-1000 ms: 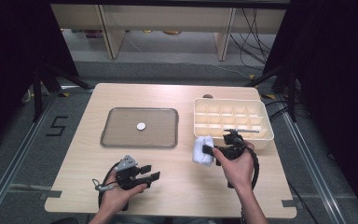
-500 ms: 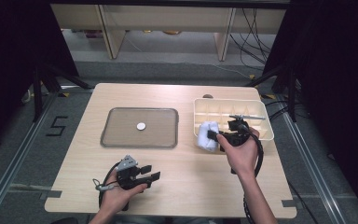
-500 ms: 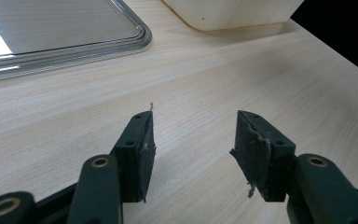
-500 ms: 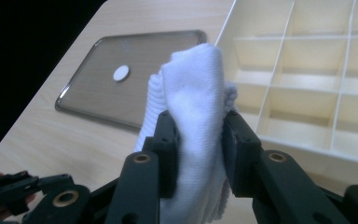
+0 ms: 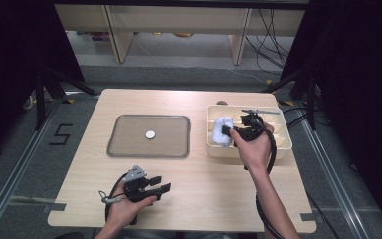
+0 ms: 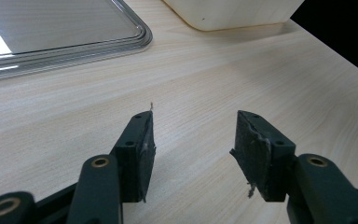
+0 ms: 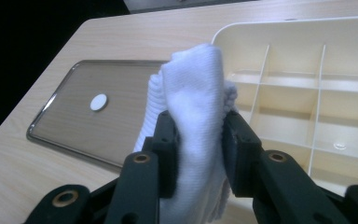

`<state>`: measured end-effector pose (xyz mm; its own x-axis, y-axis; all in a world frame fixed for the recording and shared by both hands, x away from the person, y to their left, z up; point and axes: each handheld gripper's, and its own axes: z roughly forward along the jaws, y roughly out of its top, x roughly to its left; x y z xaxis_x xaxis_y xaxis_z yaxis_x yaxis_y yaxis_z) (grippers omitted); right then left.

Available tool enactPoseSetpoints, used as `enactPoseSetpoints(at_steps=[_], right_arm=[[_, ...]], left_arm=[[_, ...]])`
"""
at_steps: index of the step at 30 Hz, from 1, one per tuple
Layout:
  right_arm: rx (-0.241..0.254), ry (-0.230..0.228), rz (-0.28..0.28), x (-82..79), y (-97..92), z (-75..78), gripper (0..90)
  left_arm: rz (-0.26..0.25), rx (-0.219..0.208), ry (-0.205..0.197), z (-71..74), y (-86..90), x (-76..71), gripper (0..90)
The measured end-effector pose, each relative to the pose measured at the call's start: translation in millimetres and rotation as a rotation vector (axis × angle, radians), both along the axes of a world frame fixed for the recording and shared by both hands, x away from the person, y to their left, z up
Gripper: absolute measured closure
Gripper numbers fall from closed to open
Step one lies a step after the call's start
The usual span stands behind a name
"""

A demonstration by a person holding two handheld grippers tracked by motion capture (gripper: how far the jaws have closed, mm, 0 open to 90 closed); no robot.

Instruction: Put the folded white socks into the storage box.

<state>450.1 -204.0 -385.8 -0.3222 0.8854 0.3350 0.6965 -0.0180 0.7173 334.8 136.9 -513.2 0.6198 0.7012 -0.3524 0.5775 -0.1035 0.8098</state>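
My right gripper (image 5: pixel 227 132) is shut on a bundled white cloth (image 5: pixel 222 129), holding it over the left end of the cream compartment box (image 5: pixel 282 144). In the right gripper view the white cloth (image 7: pixel 193 100) is pinched between both pads of my right gripper (image 7: pixel 196 149), above the box's (image 7: pixel 284 65) near-left cells. My left gripper (image 5: pixel 160 185) rests near the table's front edge, open, with nothing between its fingers. The left gripper view has my left gripper's (image 6: pixel 193 149) jaws spread over bare wood.
A clear shallow tray (image 5: pixel 124 147) lies at mid-table with a small white disc (image 5: pixel 150 134) in it. The tray's corner (image 6: pixel 135 35) and the box's base (image 6: pixel 228 14) lie ahead of my left gripper. A small pale item (image 7: pixel 339 146) sits in one box cell.
My right gripper has carried the white cloth up and away from the table in front of the box to above the box's left end. The left gripper has stayed put.
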Motion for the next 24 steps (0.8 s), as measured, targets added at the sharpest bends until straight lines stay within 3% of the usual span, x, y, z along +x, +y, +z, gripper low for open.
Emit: enactPoseSetpoints(at_steps=[4,5,6,7,12,13,14,15,18,22,23,24], right_arm=[[-0.015,0.002,0.001,8.8,0.4,-1.7,69.6],[-0.011,0.028,-0.018,11.5,2.6,-2.7,69.6],[-0.021,0.010,-0.003,14.6,1.0,-5.0,69.6],[0.000,0.035,-0.022,14.4,3.4,-4.7,69.6],[-0.025,0.015,-0.010,22.1,2.5,-9.7,69.6],[0.019,0.070,-0.045,19.8,7.6,-7.7,69.6],[0.019,0.070,-0.045,19.8,7.6,-7.7,69.6],[-0.026,0.020,-0.011,23.9,3.4,-11.3,69.5],[-0.050,0.024,-0.004,26.1,7.1,-16.0,69.5],[-0.038,0.029,0.000,28.4,10.1,-17.7,69.5],[-0.034,0.058,-0.020,29.0,13.3,-18.7,69.4],[-0.034,0.058,-0.020,29.0,13.3,-18.7,69.4]], left_arm=[[0.001,-0.002,0.000,-0.4,-0.6,-0.1,47.0],[0.001,-0.002,0.000,-0.4,-0.5,-0.2,47.0],[0.001,-0.001,0.000,-0.6,-0.5,-0.2,47.0],[-0.002,0.001,0.001,-0.7,-0.4,-0.1,47.0],[0.000,0.003,0.005,-1.0,-1.4,-0.7,47.0],[-0.003,0.003,0.003,-1.1,-1.8,-0.7,47.0],[-0.003,0.003,0.003,-1.1,-1.8,-0.7,47.0],[-0.006,0.000,0.005,-1.3,-2.1,-0.6,47.0],[-0.007,0.005,0.004,-1.5,-2.7,-0.9,47.0],[-0.008,0.004,0.006,-1.5,-2.5,-0.7,46.8],[-0.002,0.001,0.007,-1.5,-2.4,-0.8,46.7],[-0.002,0.001,0.007,-1.5,-2.4,-0.8,46.5]])
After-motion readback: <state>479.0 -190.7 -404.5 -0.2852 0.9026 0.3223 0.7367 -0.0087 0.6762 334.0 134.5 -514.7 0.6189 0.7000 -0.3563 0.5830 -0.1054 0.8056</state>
